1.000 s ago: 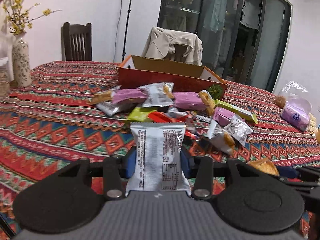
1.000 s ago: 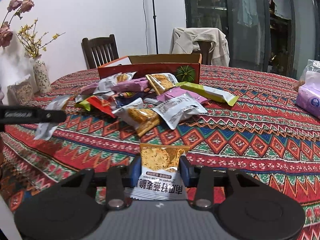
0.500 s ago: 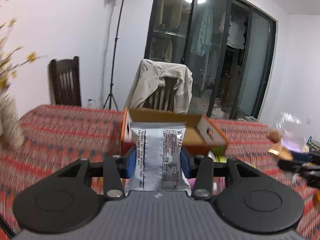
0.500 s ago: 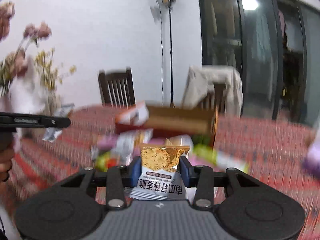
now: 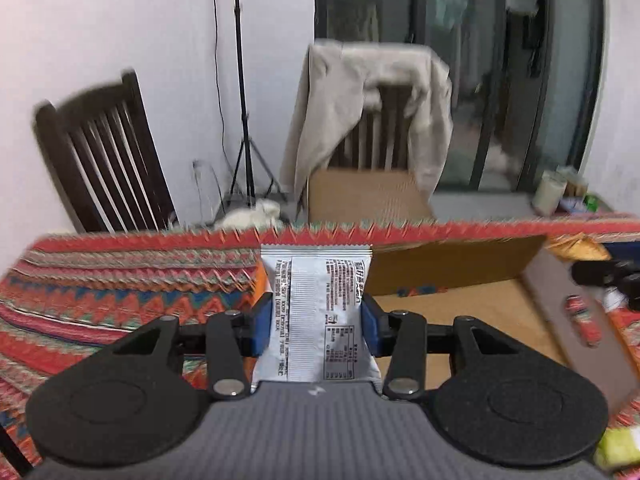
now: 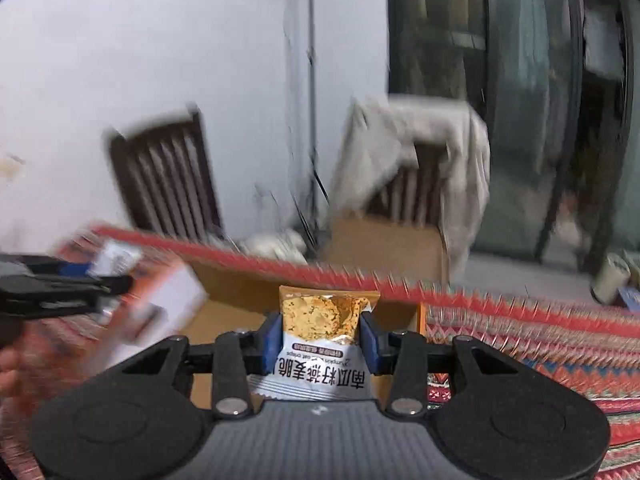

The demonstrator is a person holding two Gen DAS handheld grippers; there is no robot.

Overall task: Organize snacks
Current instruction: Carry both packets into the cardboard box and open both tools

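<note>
While both hands are over the far end of the table (image 5: 100, 280), each one's already carrying a snack. The left claw (image 5: 316, 320) is clamped on a silver packet (image 5: 318, 312), blue pads squeezing its two long edges, printed back facing the camera. The packet's long axis runs straight out along the fingers, top seam sticking up toward 12 o'clock. The right claw (image 6: 320, 338) is clamped the same way on an orange-topped crisp packet (image 6: 324, 332), also standing lengthwise between the pads.

What matters is where the cardboard box (image 5: 460, 304) sits. From the left wrist view its open brown floor spreads from about 1 to 3 o'clock of the silver packet, with the back wall just behind the packet's top right corner, so that packet looks parked over the box's left edge, not over the middle. From the right wrist view the box (image 6: 240, 280) is dead ahead at 12 o'clock and stretches off to 10 o'clock, so I'd say the crisp packet is already over the opening. The left claw shows up there at 9 o'clock, near the box's left flap.

My guess: right hand is better lined up for a drop, and the left needs a nudge toward 2 o'clock first. Everything's pretty motion-blurred, so exact overlap is hard to call.
</note>
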